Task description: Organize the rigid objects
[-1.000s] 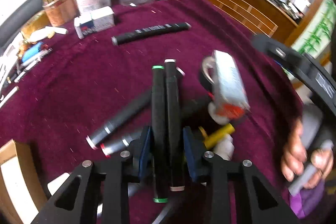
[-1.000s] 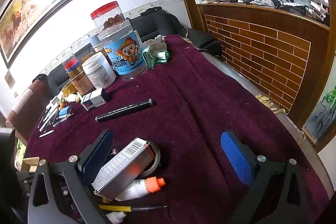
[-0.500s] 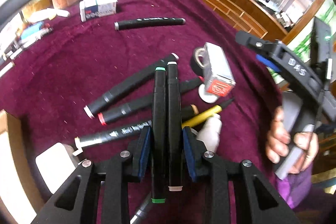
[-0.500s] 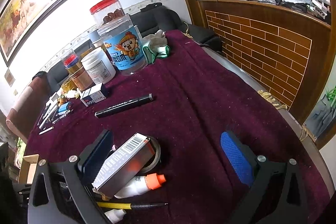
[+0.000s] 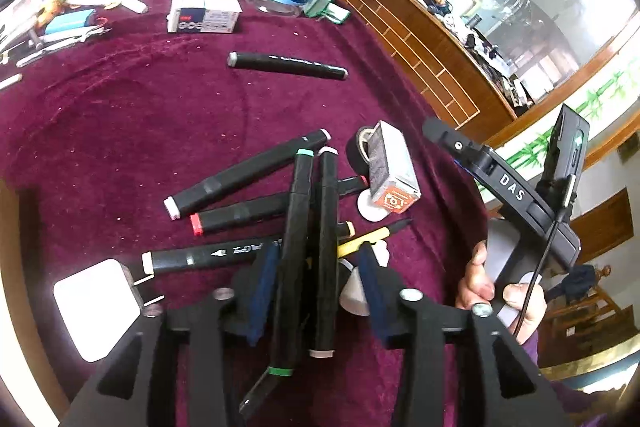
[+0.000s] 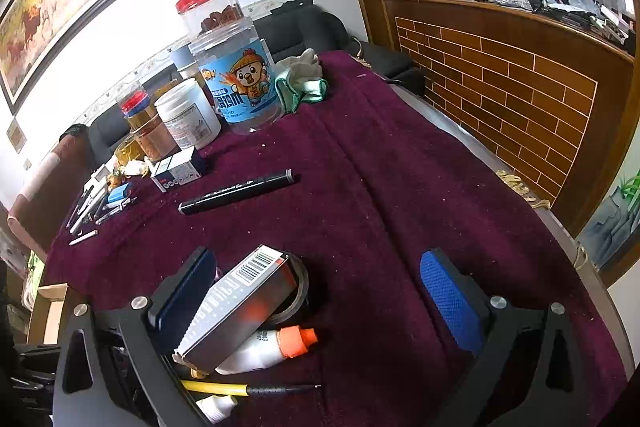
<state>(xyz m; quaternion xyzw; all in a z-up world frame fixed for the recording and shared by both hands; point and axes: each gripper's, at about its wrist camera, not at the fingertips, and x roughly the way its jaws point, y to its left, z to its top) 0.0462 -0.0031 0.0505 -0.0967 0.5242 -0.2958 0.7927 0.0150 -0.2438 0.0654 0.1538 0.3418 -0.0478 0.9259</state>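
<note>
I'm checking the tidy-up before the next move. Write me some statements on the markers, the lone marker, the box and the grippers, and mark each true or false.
1. Two black markers lie between the pads of the left gripper. True; its jaws are opening, and the right pad stands clear of them.
2. The right gripper is shut on the small box. False: its jaws stand wide, and the box leans on the tape roll.
3. One marker lies alone on the maroon cloth, apart from the pile. True.
4. The big clear jar lies on its side. False: it stands upright.
</note>
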